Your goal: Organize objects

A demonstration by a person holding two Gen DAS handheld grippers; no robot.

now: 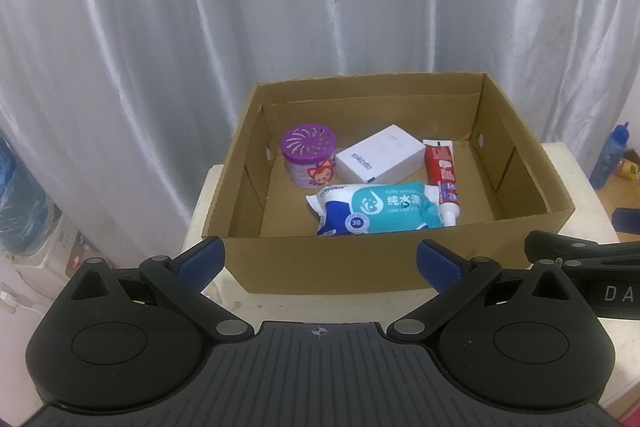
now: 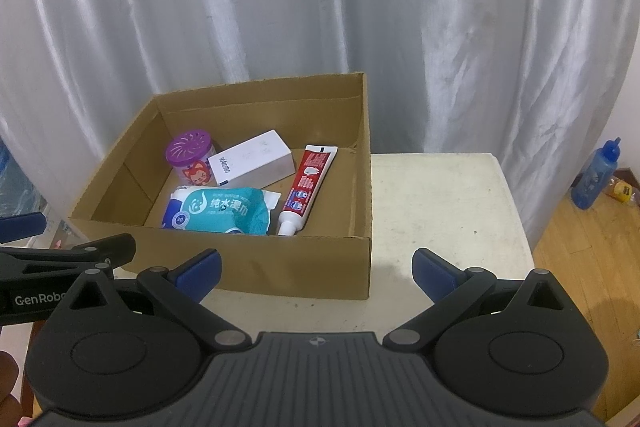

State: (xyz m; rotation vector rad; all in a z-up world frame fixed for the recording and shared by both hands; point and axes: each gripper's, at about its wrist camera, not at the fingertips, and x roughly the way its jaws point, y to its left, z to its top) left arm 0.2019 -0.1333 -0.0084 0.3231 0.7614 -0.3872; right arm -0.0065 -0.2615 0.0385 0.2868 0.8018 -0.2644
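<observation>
1. The left tongs (image 1: 318,259) and the right tongs (image 2: 316,269) are both released, with the jaws wide apart and nothing between them. Both hang just before the near wall of the box (image 1: 332,267), above the surface (image 2: 440,211).
2. All four things lie inside the box: the purple can (image 1: 307,157) at its far left, the white carton (image 1: 380,159) beside the can, the wipes pack (image 1: 376,209) toward the near wall, and the tube (image 1: 442,179) at the right of the pack.
3. The task looks nearly finished; outside the box I see nothing on the surface.
4. Risk: the box is light corrugated cardboard with thin walls, so a low reach could push the near wall and slide the whole box.
5. The pack is soft, glossy plastic; it could slip or fold if gripped at one end.
6. The tube is smooth and narrow, its cap touching the pack; lifting one may drag the other.
7. The can is a rigid cylinder with a slotted lid and could roll if tipped.
</observation>
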